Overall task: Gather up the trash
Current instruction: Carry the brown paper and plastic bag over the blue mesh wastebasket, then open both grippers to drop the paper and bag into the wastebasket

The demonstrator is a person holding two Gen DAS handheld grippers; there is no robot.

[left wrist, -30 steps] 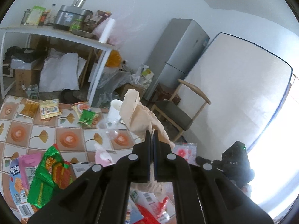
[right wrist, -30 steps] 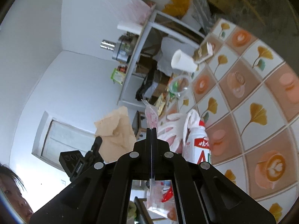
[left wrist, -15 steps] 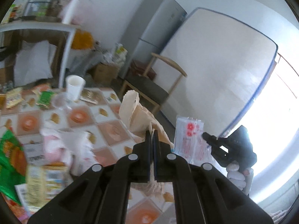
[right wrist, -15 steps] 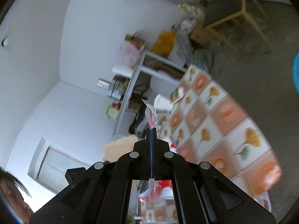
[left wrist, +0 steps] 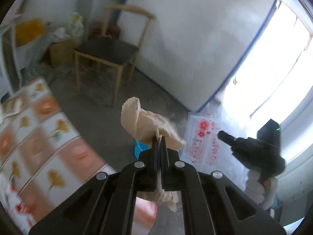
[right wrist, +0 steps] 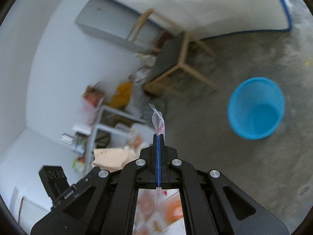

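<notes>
Swinging off the patterned table (left wrist: 39, 137), the left gripper (left wrist: 160, 143) pinches a soft, featherlight crumpled beige paper napkin (left wrist: 144, 125) mid-wad, while the right gripper (right wrist: 158, 137) clamps a flimsy, slippery clear plastic wrapper (right wrist: 158, 120) near the blue plastic bin (right wrist: 256, 107).

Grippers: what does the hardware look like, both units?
Left gripper and right gripper: matte black angular linkage arms with triangular cutouts and round silver pivot pins. Right's pads show a blue edge. Seen from outside, each has a boxy black body; the right's shows a green LED, the left's white lettering.
</notes>
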